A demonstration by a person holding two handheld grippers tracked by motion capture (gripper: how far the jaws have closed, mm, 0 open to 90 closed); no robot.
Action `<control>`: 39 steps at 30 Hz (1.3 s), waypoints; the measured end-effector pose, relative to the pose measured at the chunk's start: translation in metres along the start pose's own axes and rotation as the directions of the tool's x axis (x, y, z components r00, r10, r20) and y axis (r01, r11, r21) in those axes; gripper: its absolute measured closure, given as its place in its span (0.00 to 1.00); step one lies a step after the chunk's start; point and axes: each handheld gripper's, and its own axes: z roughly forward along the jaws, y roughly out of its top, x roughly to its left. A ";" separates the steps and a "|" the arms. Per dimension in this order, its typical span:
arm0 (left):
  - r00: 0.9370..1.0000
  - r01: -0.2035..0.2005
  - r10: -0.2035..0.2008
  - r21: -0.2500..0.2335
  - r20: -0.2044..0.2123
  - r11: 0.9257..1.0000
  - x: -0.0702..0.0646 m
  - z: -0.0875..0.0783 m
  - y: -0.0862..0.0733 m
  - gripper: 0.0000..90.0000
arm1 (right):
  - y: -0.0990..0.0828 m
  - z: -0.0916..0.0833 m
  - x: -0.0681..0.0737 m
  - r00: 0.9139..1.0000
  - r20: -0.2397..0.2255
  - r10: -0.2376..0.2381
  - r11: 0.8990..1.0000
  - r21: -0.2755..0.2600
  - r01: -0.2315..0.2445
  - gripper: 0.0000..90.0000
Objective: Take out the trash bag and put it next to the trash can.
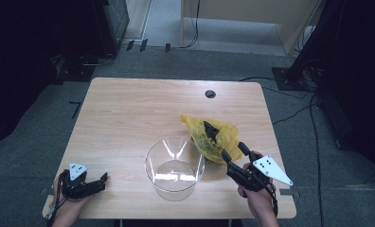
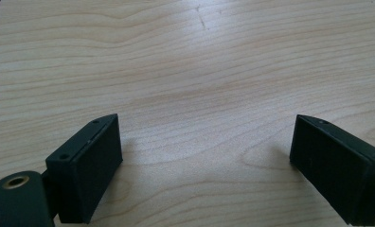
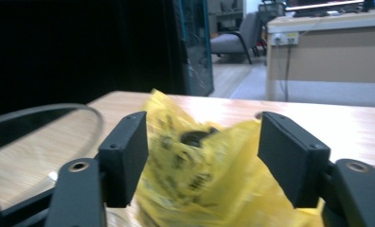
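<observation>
- Bench (image 1: 129, 113): light wood top with a round cable hole (image 1: 210, 93) near its far edge, right of centre.
- Clear bowl (image 1: 174, 168): a transparent round container standing upright on the near half of the bench, roughly midway between the two grippers. Its rim also appears at the left of the right gripper view (image 3: 43, 113).
- Yellow bag (image 1: 213, 137): a crumpled yellow plastic bag with dark print, lying on the bench just beyond and to the right of the bowl, touching or almost touching its rim; which of the two cannot be told. A dark object (image 1: 210, 130) sits at the bag's top opening; what it is cannot be made out.
- Right gripper (image 1: 234, 152): held in the person's right hand (image 1: 256, 198) at the near right of the bench, pointing at the bag. Fingers (image 3: 126, 151) released and spread wide; in the right gripper view the bag (image 3: 209, 179) lies between and just beyond them, not clamped.
- Left gripper (image 1: 102, 178): held in the left hand (image 1: 65, 208) at the near left corner, low over the bench, well apart from the bowl. Fingers (image 2: 93, 165) released and wide apart, with bare wood (image 2: 204, 118) between them.
</observation>
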 end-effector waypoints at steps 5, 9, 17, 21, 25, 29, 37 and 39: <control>1.000 0.000 0.000 0.000 0.001 1.000 0.000 0.000 0.000 0.11 | -0.013 -0.007 -0.019 0.999 0.047 -0.013 0.998 0.059 0.010 0.33; 1.000 0.000 0.000 -0.001 0.002 1.000 0.000 0.000 0.000 0.11 | -0.027 -0.015 -0.036 0.997 0.074 -0.011 0.992 0.126 0.001 0.26; 1.000 -0.001 0.001 0.000 0.001 1.000 0.000 0.000 0.000 0.11 | -0.050 -0.025 -0.066 0.991 0.134 0.002 0.955 0.293 -0.042 0.15; 1.000 -0.001 0.001 -0.001 0.002 1.000 0.000 0.000 0.000 0.11 | -0.056 -0.029 -0.077 0.988 0.150 0.021 0.943 0.325 -0.069 0.12; 1.000 -0.001 0.001 -0.001 0.002 1.000 0.000 0.000 0.000 0.11 | -0.064 -0.029 -0.086 0.976 0.216 -0.036 0.919 0.390 -0.053 0.10; 1.000 -0.001 0.001 -0.001 0.002 1.000 0.000 0.000 0.000 0.11 | -0.069 -0.030 -0.095 0.971 0.238 -0.030 0.900 0.430 -0.078 0.07; 1.000 0.000 0.000 -0.001 0.002 1.000 0.000 0.000 0.000 0.11 | -0.084 -0.025 -0.102 0.958 0.270 -0.094 0.858 0.510 -0.060 0.04; 1.000 -0.001 0.001 -0.001 0.001 1.000 0.000 0.000 0.000 0.11 | -0.085 -0.025 -0.104 0.957 0.277 -0.086 0.857 0.510 -0.071 0.04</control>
